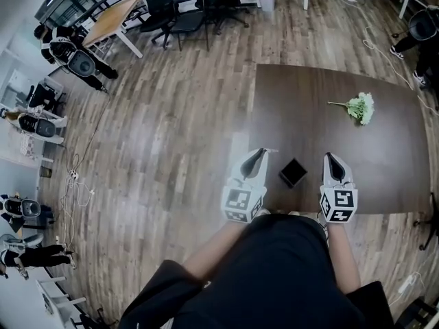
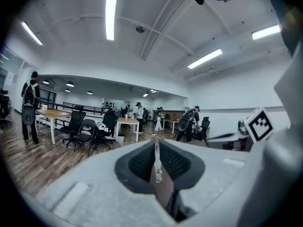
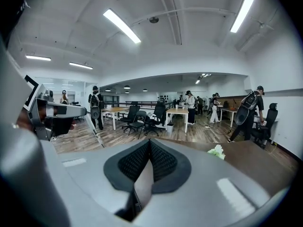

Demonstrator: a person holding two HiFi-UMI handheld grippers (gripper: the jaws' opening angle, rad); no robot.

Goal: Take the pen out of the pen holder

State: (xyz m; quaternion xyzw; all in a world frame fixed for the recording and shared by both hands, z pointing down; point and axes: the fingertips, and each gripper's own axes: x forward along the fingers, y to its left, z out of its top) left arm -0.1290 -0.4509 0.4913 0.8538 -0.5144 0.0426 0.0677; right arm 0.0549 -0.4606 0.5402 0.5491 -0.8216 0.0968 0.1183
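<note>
A small black square pen holder stands on the dark brown table, near its front edge and between my two grippers. My left gripper is to its left, over the table's left edge, shut on a thin pale pen that sticks out past the jaw tips. In the right gripper view the pen slants down from the left gripper. My right gripper is to the right of the holder, shut with nothing in it. I see no pen in the holder.
A bunch of pale green flowers lies at the table's far right. Wooden floor stretches to the left. Office chairs and a light desk stand far behind, with several people along the left wall.
</note>
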